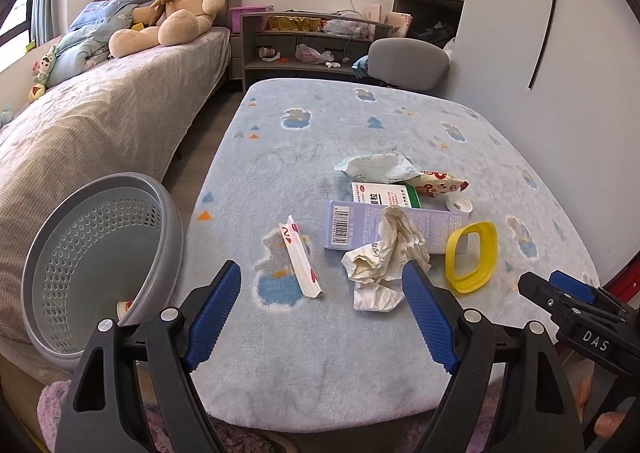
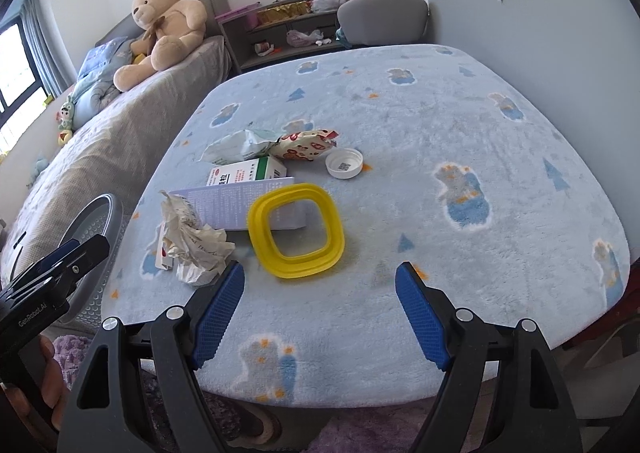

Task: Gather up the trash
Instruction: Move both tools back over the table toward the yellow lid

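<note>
**Trash pile on table, both grippers empty**

Left wrist view: my left gripper (image 1: pixel 322 317) stands wide open with nothing between its pads. Ahead on the blue tablecloth (image 1: pixel 360 125) lie a crumpled paper (image 1: pixel 384 257), a folded white wrapper (image 1: pixel 302 257), a lavender box (image 1: pixel 360 227) and a yellow ring (image 1: pixel 472 255). The grey perforated bin (image 1: pixel 100 257) sits at the left, beside the table edge; a small item shows inside it, possibly a cup.

Right wrist view: my right gripper (image 2: pixel 320 313) is likewise wide open and empty. The yellow ring (image 2: pixel 296 235) lies just ahead, overlapping the lavender box (image 2: pixel 232 201); a white cap (image 2: pixel 345 163) rests beyond.

Risk: the crumpled paper touches the box, so a careless pinch could drag both. The ring's flat rim may slip from the pads.
</note>
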{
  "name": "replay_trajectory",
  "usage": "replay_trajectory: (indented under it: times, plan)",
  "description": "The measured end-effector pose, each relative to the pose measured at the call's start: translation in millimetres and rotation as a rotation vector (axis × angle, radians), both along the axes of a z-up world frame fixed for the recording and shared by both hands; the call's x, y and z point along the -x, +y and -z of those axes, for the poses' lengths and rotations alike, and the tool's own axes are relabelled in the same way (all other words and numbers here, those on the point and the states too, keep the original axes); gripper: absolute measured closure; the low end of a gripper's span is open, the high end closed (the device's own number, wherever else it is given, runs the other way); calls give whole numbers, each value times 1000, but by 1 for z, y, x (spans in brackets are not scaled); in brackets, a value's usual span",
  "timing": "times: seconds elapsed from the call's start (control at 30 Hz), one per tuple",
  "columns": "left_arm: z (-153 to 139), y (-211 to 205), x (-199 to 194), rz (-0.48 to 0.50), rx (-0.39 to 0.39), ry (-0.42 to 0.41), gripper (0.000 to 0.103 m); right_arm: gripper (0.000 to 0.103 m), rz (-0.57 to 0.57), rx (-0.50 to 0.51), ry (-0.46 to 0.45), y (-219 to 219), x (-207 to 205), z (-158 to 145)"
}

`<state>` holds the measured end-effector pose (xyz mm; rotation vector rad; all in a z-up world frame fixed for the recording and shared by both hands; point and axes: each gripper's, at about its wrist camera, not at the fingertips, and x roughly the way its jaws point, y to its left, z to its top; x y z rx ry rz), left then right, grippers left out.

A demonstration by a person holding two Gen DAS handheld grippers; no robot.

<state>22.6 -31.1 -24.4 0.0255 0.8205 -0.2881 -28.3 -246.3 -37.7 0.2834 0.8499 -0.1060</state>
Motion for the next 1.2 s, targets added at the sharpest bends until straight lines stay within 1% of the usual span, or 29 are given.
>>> replay_trajectory:
  times: [0.23,0.37,0.6,0.73,0.9,0.97,1.2]
  plan:
    - [5,-11,0,7,-3,8,24,26,8,9,9,-9,-3,5]
    - [8,-15,1,8,-13,11,24,23,6,17,5,-11,-5,8]
    - [11,-15,0,3,-26,15,24,21,2,12,31,-11,-17,19]
    - [15,-14,-3,-4,-27,27,24,19,-12,24,47,-6,-29,29]
    - [19,-13,-6,-12,-31,38,24,14,-36,38,50,1,-40,36]
    - [21,-12,-7,-15,-31,42,24,10,-45,41,50,4,-44,38]
    - [24,-12,-10,-18,-32,51,24,9,-68,48,52,12,-57,43]
